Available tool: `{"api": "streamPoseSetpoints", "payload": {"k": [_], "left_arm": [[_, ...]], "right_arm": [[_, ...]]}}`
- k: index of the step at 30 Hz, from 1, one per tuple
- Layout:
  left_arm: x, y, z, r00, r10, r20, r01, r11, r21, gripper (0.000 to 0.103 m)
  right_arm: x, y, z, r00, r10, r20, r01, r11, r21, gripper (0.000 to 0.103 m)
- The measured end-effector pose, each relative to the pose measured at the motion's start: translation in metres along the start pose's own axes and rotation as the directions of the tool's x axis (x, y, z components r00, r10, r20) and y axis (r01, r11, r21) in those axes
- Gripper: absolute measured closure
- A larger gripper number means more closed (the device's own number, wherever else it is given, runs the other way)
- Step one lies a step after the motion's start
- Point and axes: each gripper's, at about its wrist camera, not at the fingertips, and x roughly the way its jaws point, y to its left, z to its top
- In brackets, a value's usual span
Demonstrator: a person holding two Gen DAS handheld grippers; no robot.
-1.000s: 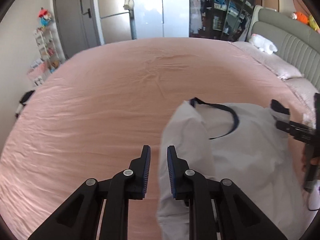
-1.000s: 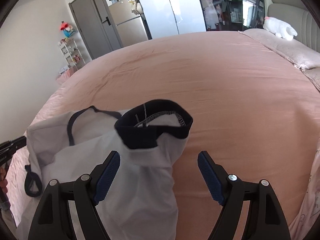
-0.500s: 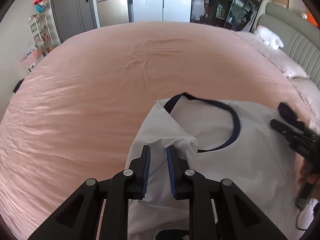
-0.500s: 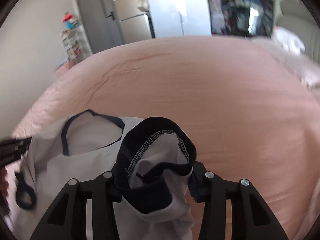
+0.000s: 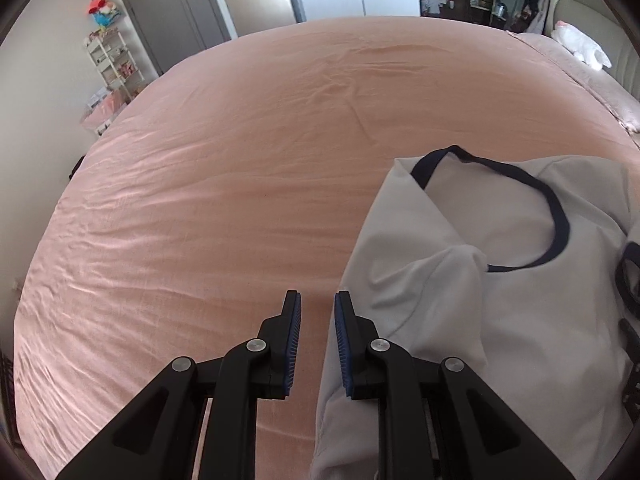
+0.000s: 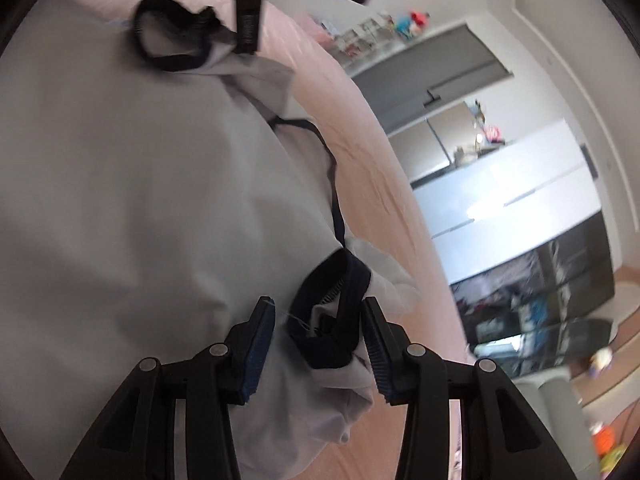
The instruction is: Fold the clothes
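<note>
White T-shirt on a pink bed, seen from both wrist cameras.

Left claw (image 5: 316, 340): jaws stand narrowly apart with only pink sheet showing between the blue pads, nothing gripped; its right finger lies just beside the folded edge of the white T-shirt (image 5: 500, 300). Right claw (image 6: 320, 344): jaws part-open around the navy-cuffed sleeve (image 6: 332, 316), which bunches between the pads; whether the pads pinch the cloth cannot be told. The shirt lies on the bed (image 5: 220, 200), body spread flat, navy neckline (image 5: 556, 216) facing up, the other navy cuff (image 6: 172, 40) lying beside the left tool in the right view. Beyond the bed: grey door (image 5: 160, 12), shelf rack (image 5: 116, 64), white plush toy (image 5: 580, 44) near the headboard.
</note>
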Motion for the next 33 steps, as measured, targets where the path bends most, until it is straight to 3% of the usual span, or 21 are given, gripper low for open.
{"api": "streamPoseSetpoints", "payload": {"k": [5,7,9,10,12,13,14,16,19,21,22,23,25,28,33], "left_arm": [[-0.021,-0.006,-0.001,0.998,-0.024,0.054,0.020,0.997,0.071,0.088],[-0.030,-0.008,-0.002,0.997,-0.035,0.075,0.027,0.995,0.100,0.088],[-0.038,-0.010,-0.003,0.994,-0.046,0.096,0.034,0.991,0.129,0.088],[-0.043,-0.009,-0.004,0.992,-0.063,0.110,0.048,0.990,0.131,0.087],[-0.053,-0.007,-0.006,0.987,-0.112,0.116,0.095,0.985,0.148,0.087],[-0.056,-0.007,-0.009,0.986,-0.121,0.111,0.103,0.982,0.157,0.086],[-0.059,-0.006,-0.011,0.986,-0.129,0.106,0.111,0.980,0.166,0.085],[-0.068,-0.006,-0.017,0.984,-0.137,0.113,0.116,0.978,0.175,0.085],[-0.083,-0.007,-0.028,0.979,-0.136,0.151,0.109,0.979,0.174,0.085],[-0.088,-0.009,-0.032,0.977,-0.154,0.151,0.127,0.977,0.171,0.085],[-0.089,-0.011,-0.034,0.974,-0.179,0.142,0.153,0.972,0.176,0.085],[-0.091,-0.012,-0.035,0.970,-0.204,0.134,0.178,0.967,0.180,0.084],[-0.093,-0.018,-0.036,0.962,-0.250,0.107,0.229,0.957,0.179,0.084],[-0.098,-0.021,-0.036,0.952,-0.290,0.094,0.272,0.948,0.167,0.084],[-0.105,-0.032,-0.038,0.955,-0.283,0.084,0.264,0.947,0.183,0.083]], "right_arm": [[-0.014,0.017,0.002,0.998,-0.027,0.050,0.033,0.993,-0.117,0.060],[-0.014,0.016,0.002,0.999,-0.016,0.034,0.019,0.995,-0.096,0.060],[-0.015,-0.010,-0.012,0.999,0.026,0.030,-0.030,0.993,0.115,0.059],[-0.015,-0.024,-0.019,0.998,0.048,0.032,-0.054,0.973,0.222,0.059],[-0.016,-0.051,-0.034,0.995,0.090,0.043,-0.099,0.898,0.428,0.055],[-0.016,-0.064,-0.041,0.993,0.109,0.051,-0.120,0.844,0.524,0.041],[-0.017,-0.077,-0.048,0.990,0.128,0.062,-0.139,0.778,0.612,0.034],[-0.018,-0.104,-0.063,0.983,0.161,0.089,-0.171,0.619,0.766,0.029],[-0.019,-0.144,-0.085,0.970,0.196,0.141,-0.201,0.326,0.924,0.026],[-0.004,-0.159,-0.116,0.942,0.252,0.223,-0.247,0.067,0.967,0.025],[0.002,-0.161,-0.130,0.933,0.264,0.243,-0.246,-0.022,0.969,0.025],[0.006,-0.160,-0.139,0.931,0.270,0.246,-0.236,-0.068,0.969,0.025],[0.009,-0.152,-0.148,0.936,0.275,0.222,-0.207,-0.081,0.975,0.025],[0.015,-0.141,-0.154,0.932,0.307,0.196,-0.183,-0.071,0.981,0.025],[0.026,-0.131,-0.158,0.924,0.348,0.158,-0.161,-0.020,0.987,0.025]]}}
